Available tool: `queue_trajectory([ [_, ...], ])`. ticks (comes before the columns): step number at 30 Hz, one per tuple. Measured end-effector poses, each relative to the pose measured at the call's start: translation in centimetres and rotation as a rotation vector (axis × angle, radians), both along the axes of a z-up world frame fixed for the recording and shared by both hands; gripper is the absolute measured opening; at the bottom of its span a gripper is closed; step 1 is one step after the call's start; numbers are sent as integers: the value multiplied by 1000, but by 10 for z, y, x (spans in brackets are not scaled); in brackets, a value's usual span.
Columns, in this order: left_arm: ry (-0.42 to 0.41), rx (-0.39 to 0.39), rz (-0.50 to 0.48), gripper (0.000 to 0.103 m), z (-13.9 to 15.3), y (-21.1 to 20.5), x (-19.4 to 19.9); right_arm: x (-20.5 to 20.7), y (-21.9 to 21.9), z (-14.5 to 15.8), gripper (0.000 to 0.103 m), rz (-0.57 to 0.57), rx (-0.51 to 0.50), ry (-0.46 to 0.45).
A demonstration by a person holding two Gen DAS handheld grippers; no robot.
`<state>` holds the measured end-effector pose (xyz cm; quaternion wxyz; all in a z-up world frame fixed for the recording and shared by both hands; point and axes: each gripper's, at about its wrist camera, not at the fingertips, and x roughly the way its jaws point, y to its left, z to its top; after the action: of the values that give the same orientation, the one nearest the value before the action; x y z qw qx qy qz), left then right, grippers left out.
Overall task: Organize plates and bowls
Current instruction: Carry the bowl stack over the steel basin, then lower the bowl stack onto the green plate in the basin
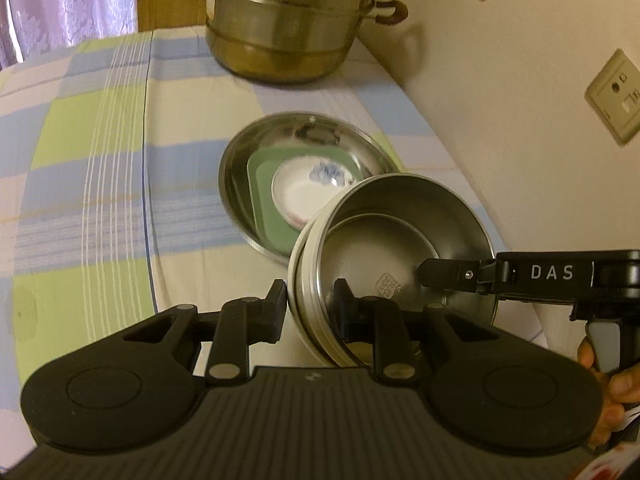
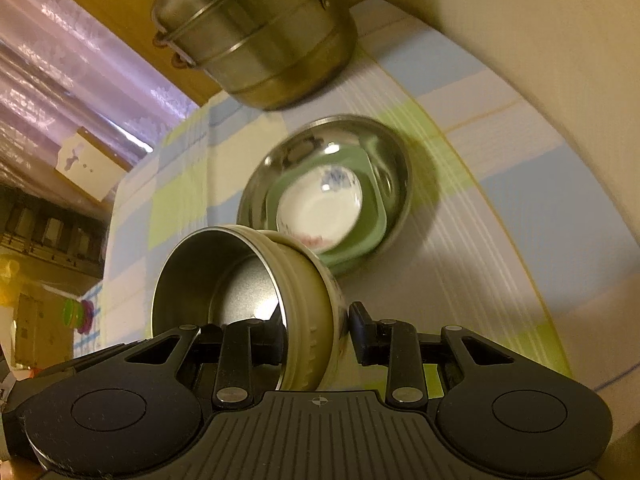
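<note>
The white letters "DAS" are readable on the right tongs' (image 1: 434,276) arm, and a small embossed stamp (image 1: 387,285) on the steel-lined bowl's (image 1: 400,236) floor is too small to read. The left tongs (image 1: 310,304) are narrowly parted and clamped on that bowl's near rim, one finger outside, one inside. The right tongs (image 2: 316,332) pinch its opposite rim the same way. The bowl hangs tilted just in front of the wide steel basin (image 1: 236,184), which sits on the checked cloth (image 1: 100,152) and contains a green square plate (image 1: 264,184) and a white flowered dish (image 1: 304,192). Behind the basin is a stacked steamer pot (image 1: 288,20).
</note>
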<state>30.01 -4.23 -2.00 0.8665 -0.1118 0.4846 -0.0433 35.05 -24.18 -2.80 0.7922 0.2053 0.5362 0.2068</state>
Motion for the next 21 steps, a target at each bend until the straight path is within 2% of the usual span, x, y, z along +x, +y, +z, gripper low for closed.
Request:
queue_trajectory([
  [9,-8,2,-13,22,6,2,48,44,2,6,32,-14,8,-4],
  [21,36,-3,-18,22,-5,9,113,103,8,-6,32,-36,-2,43],
])
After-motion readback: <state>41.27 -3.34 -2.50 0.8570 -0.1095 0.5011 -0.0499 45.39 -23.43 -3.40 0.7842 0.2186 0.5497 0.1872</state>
